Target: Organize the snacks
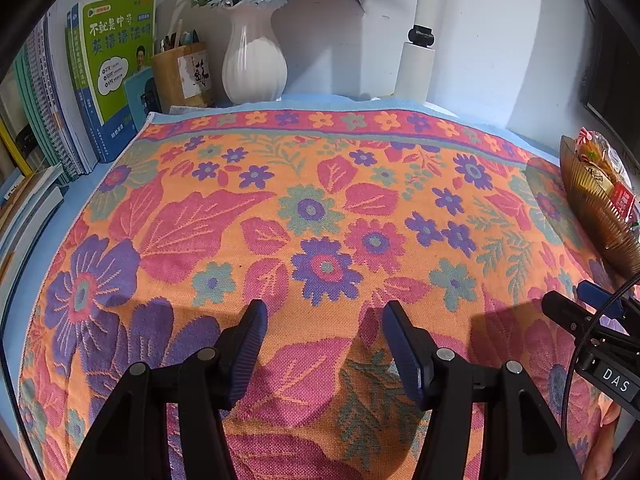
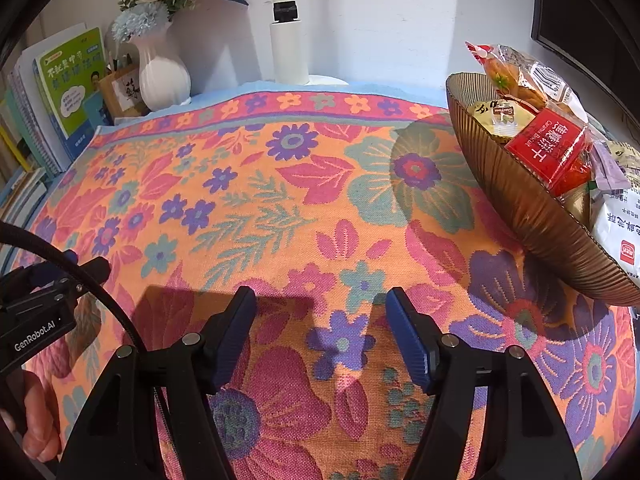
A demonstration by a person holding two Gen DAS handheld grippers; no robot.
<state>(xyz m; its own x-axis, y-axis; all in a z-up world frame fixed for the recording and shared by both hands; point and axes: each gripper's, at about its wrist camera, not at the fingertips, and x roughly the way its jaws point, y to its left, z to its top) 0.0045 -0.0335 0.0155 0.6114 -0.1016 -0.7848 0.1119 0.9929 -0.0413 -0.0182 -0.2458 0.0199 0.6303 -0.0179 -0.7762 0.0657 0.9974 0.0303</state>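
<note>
While both tools hang over the flowered cloth, neither one has anything between its tips.

Left wrist view:
- Left gripper (image 1: 324, 316): jaws spread apart, nothing between them, above the floral cloth (image 1: 320, 208).
- Right gripper (image 1: 580, 308): seen at the right edge, near the bowl; whether its tongs are apart cannot be told from this side.
- Bowl (image 1: 600, 216): ribbed amber glass, at the far right edge of the cloth, wrapped snacks (image 1: 596, 156) piled inside.
- Back wall: white vase (image 1: 254, 64) with blue flowers, wooden pen holder (image 1: 180, 76), upright books (image 1: 116, 64) to the left.

Right wrist view:
- Right gripper (image 2: 320, 316): jaws wide apart, empty, over the cloth (image 2: 280, 200).
- Bowl (image 2: 528, 208): ahead and to the right, resting on the cloth.
- Snacks: red biscuit packet (image 2: 548, 148), clear-wrapped pastry (image 2: 516, 76), white packet (image 2: 618, 232), all in the bowl.
- Left gripper (image 2: 80, 268): at the left edge, held by a hand (image 2: 36, 420).
- Lamp post (image 2: 286, 44): white, upright at the back.
</note>
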